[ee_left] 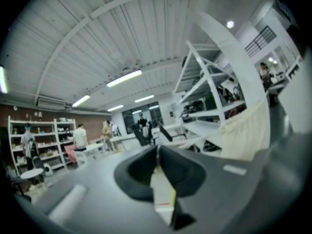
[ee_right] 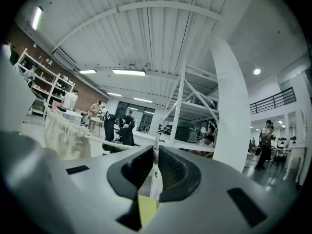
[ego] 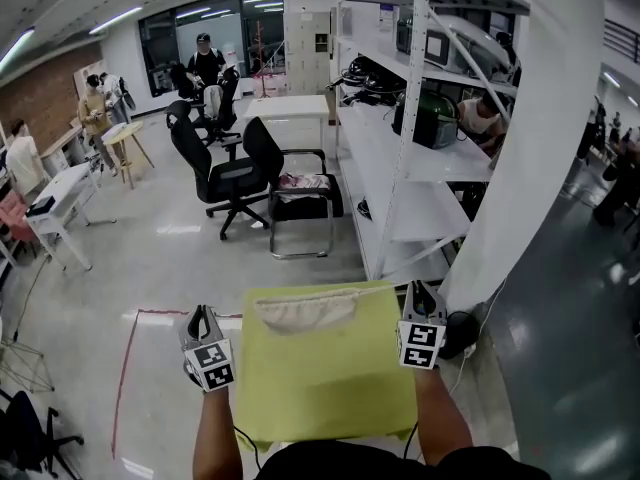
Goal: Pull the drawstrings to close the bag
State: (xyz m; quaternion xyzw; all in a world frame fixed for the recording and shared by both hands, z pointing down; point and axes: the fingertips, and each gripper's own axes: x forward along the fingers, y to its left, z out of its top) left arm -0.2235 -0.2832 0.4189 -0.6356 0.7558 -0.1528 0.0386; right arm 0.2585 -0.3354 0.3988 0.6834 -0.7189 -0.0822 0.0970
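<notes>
Overhead, found the cream bag [ego: 305, 311] at the far edge of the yellow table [ego: 330, 388], its mouth gathered into folds. Had the right gripper [ego: 419, 287] clamped tight on a drawstring [ego: 385, 289], stretched taut from the bag's right side to its jaws. Held the left gripper [ego: 203, 314] just off the table's left edge, jaws pressed together; could not make out whether any cord lay between them.

Bag [ego: 305, 313] between left tool [ego: 203, 312] and right tool [ego: 420, 288]
</notes>
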